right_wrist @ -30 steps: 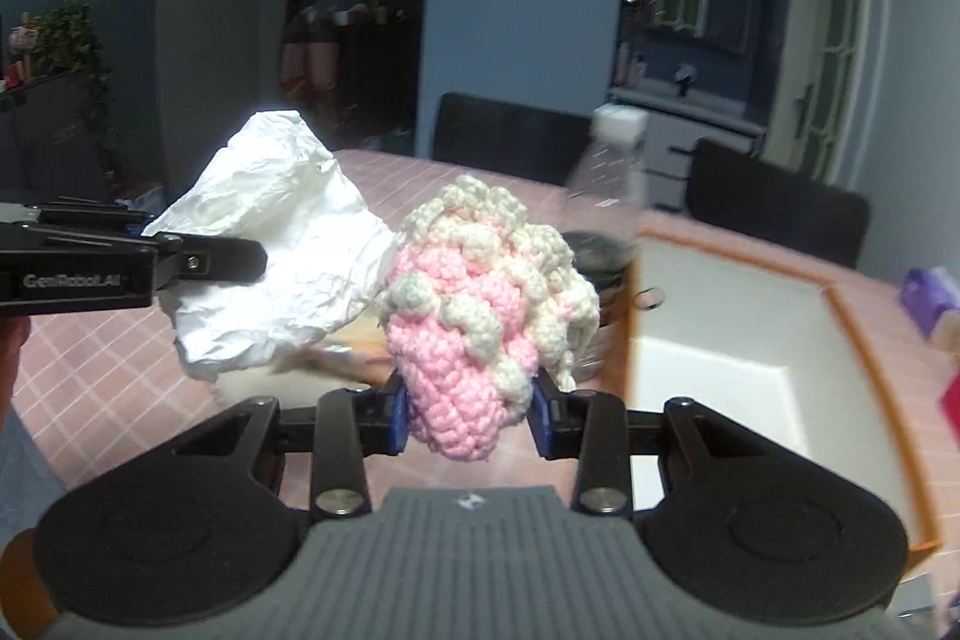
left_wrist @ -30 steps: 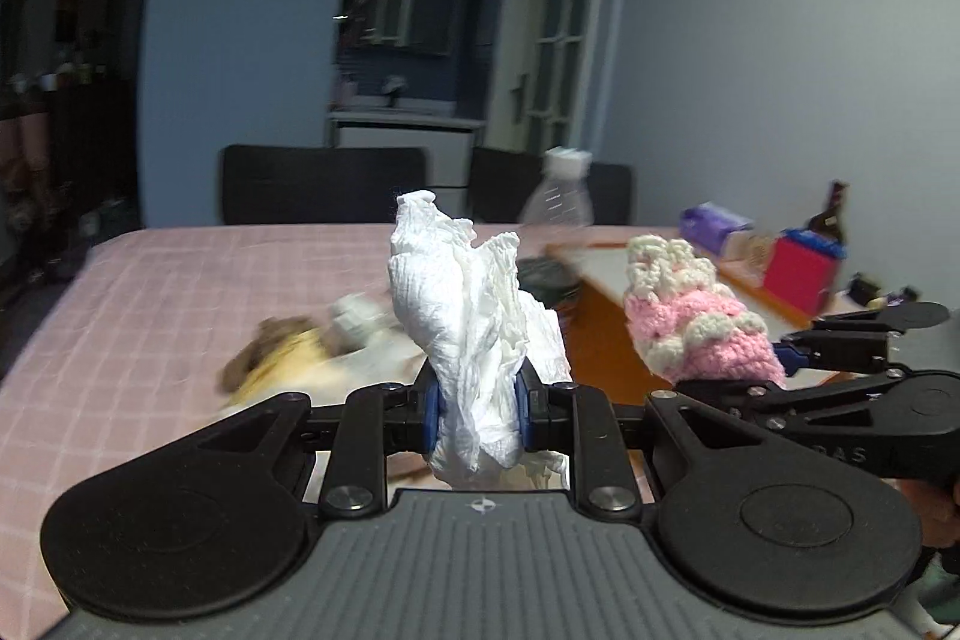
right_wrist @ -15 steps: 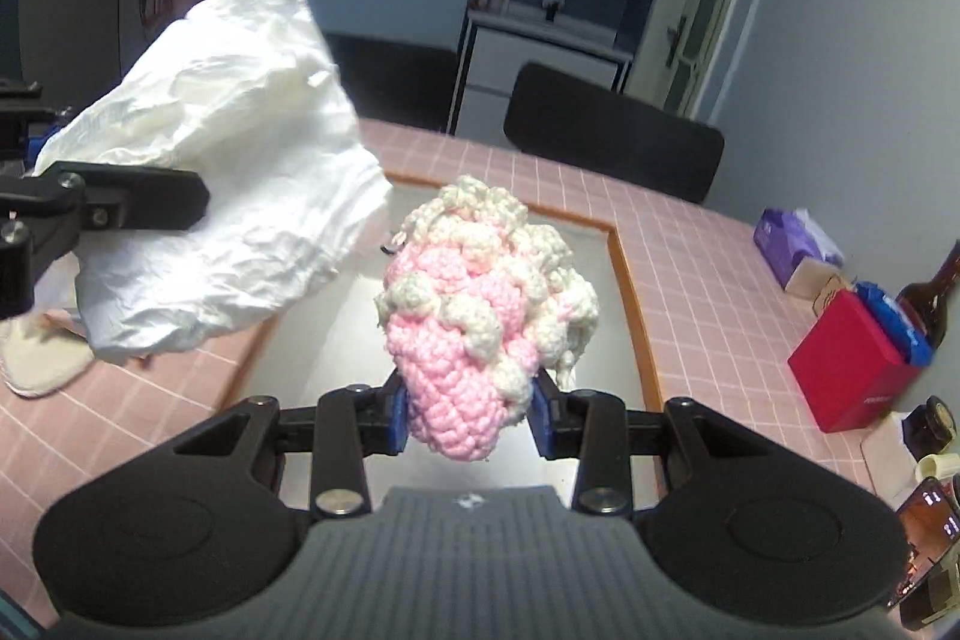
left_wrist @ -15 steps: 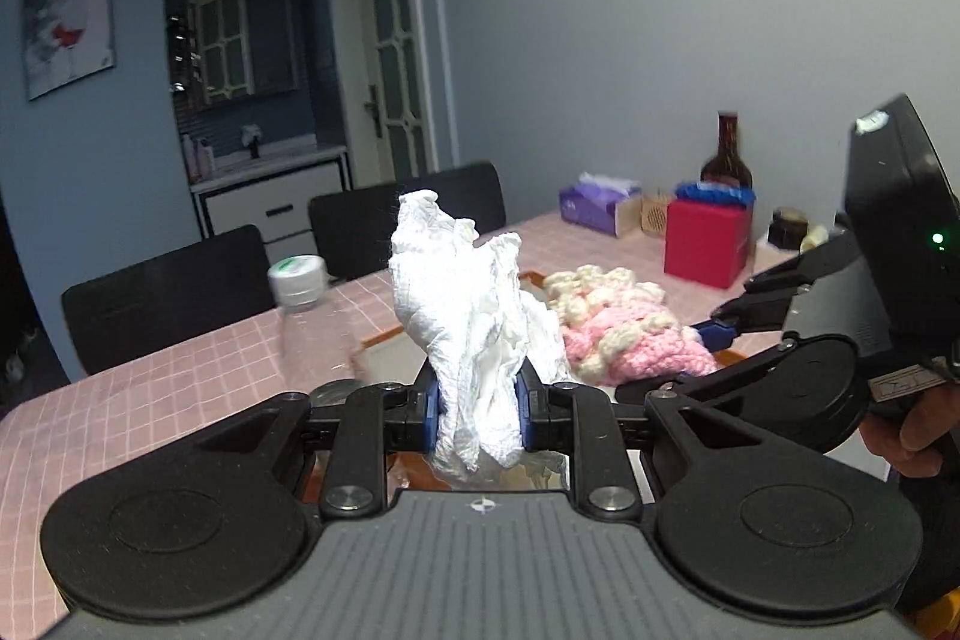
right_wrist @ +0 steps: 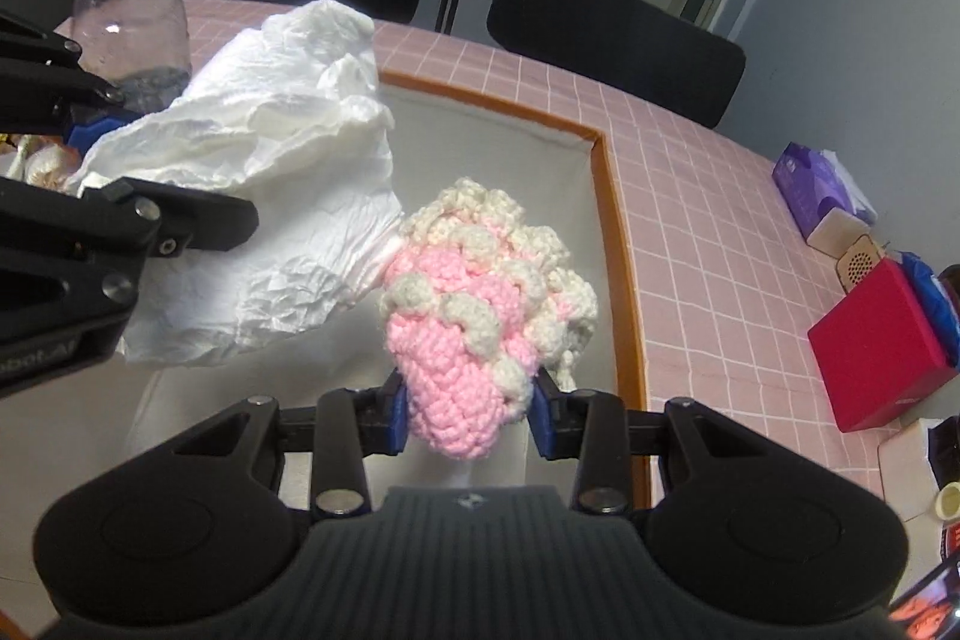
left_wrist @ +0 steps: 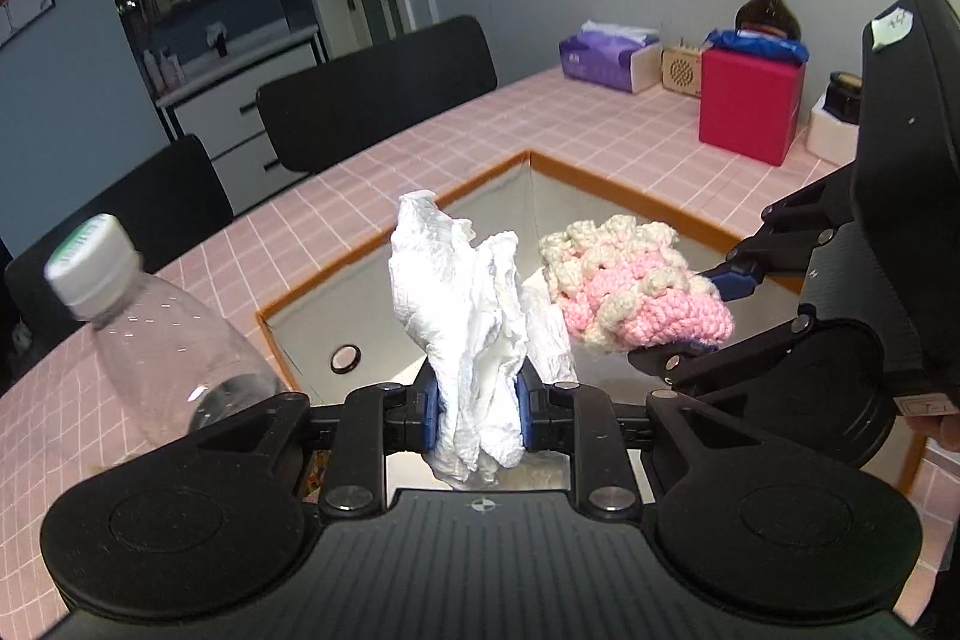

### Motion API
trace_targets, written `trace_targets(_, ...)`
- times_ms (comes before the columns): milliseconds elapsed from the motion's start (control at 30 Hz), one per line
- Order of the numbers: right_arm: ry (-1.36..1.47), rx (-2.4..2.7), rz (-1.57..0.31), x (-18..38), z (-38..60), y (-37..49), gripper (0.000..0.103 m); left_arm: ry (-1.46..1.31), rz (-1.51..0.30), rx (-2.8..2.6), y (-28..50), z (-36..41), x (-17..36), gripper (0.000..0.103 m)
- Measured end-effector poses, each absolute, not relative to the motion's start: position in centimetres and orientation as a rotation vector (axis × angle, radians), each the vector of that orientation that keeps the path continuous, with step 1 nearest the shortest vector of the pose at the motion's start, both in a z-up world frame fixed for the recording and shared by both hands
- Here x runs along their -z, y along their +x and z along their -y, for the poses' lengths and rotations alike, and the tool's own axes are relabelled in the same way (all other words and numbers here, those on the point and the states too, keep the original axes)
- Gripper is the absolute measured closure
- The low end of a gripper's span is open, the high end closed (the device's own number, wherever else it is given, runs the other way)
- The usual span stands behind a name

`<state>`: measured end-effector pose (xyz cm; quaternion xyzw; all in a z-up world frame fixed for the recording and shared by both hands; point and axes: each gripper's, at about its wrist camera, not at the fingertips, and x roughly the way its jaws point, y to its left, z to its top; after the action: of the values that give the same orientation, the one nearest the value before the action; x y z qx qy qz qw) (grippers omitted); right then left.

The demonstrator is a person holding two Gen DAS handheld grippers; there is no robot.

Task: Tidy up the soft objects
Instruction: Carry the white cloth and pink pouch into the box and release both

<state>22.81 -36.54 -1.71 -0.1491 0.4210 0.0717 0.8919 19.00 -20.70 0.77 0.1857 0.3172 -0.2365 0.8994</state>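
My left gripper (left_wrist: 477, 415) is shut on a crumpled white tissue (left_wrist: 468, 316) and holds it over a white box with an orange rim (left_wrist: 591, 187). My right gripper (right_wrist: 468, 415) is shut on a pink and cream crochet piece (right_wrist: 480, 304), also over that box (right_wrist: 606, 172). The two grippers are close side by side. The crochet piece shows in the left wrist view (left_wrist: 636, 292) at the right, and the tissue shows in the right wrist view (right_wrist: 270, 196) at the left.
A clear plastic bottle (left_wrist: 162, 340) with a white cap stands left of the box on the pink checked tablecloth (left_wrist: 600, 124). A red box (left_wrist: 750, 106), a purple tissue pack (left_wrist: 606, 52) and a brown bottle (left_wrist: 768, 4) stand at the far right. Black chairs (left_wrist: 372, 94) line the far side.
Both grippers have swung right from over the tablecloth to over the orange-rimmed box and tilted downward, each keeping its hold. The bottle now lies to the left.
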Motion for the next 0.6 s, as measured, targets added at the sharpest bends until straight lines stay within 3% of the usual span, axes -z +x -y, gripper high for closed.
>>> trace_targets(233, -0.293, -0.156, -0.892, 2.0, 37.0, 24.5, 0.063, 0.424, -0.738, 0.483, 21.6, 22.6, 1.6, 0.075)
trace_targets(333, -0.331, -0.161, -0.882, 2.1, 36.5, 24.6, 0.057, 0.448, -0.753, 0.463, 22.2, 23.3, 2.5, 0.074)
trace_targets(600, -0.362, -0.180, -0.875, 2.2, 36.5, 24.4, 0.056, 0.487, -0.761, 0.427, 22.8, 23.8, 2.9, 0.061)
